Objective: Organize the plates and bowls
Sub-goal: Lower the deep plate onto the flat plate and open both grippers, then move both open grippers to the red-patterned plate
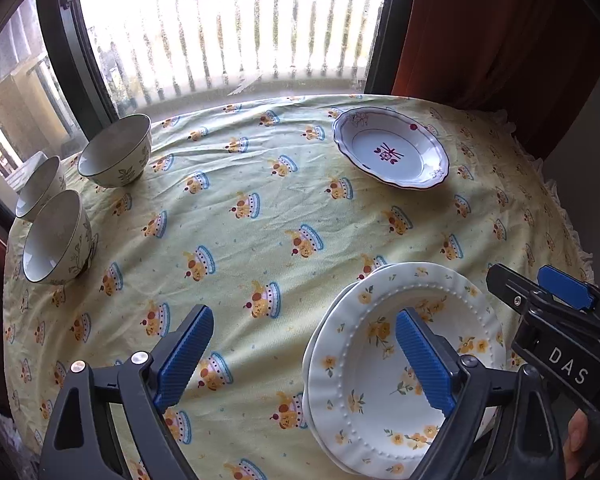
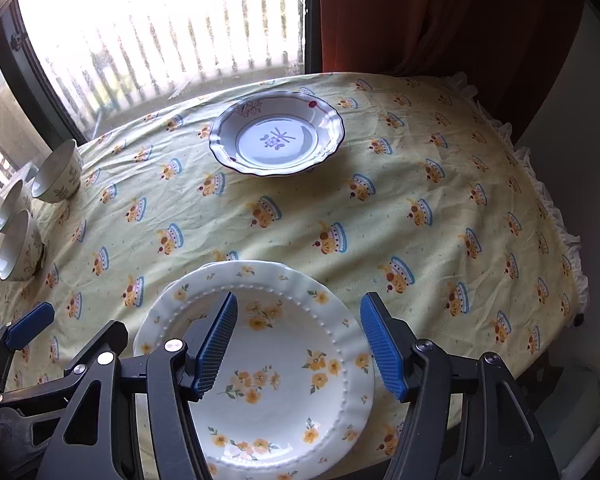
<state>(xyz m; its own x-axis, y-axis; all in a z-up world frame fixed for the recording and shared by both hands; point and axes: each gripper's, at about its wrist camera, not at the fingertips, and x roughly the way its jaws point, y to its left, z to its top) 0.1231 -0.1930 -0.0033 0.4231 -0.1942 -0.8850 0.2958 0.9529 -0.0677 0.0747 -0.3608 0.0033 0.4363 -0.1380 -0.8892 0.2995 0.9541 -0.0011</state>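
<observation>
Nearest of all, the left tool (image 1: 304,356) and the right tool (image 2: 298,344) both hang spread wide and pinching nothing, over the yellow-flowered plates (image 2: 276,364) stacked at the near edge of the bench (image 2: 420,184). The right tool's blue pads straddle the top plate's right half, one pad over its well and one beyond its rim; the left tool sits to the left of the stack, with only its right pad over the plates. Farther back from the stack, across open cloth, lies a scalloped dish (image 1: 390,148) with a dark rim and a flower at its centre, flat and alone. Well off to the left of the stack, three cream bowls (image 1: 56,236) stand upright, clustered by the bench's left edge near the window (image 1: 228,28).
</observation>
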